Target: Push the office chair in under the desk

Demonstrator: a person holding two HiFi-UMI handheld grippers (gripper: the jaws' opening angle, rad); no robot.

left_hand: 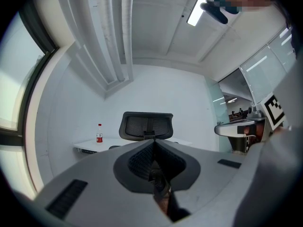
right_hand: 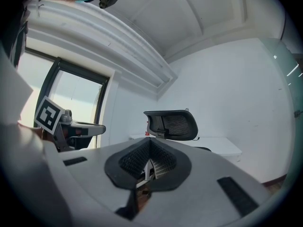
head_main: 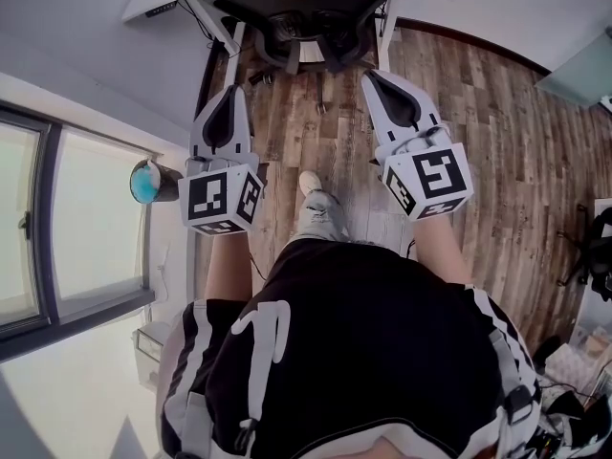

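Note:
The black mesh office chair stands at the white desk at the top of the head view, its back towards me. In the gripper views the chair's backrest rises in front of the desk top. My left gripper and right gripper are held side by side over the wooden floor, pointing at the chair and short of it, touching nothing. On both, the jaws are shut with nothing between them. Each gripper's tips meet below the backrest.
A red-capped bottle stands on the desk's left end. A window runs along the left wall, with a blue round object beside it. Bags and cables lie at the right. My shoe is on the floor between the grippers.

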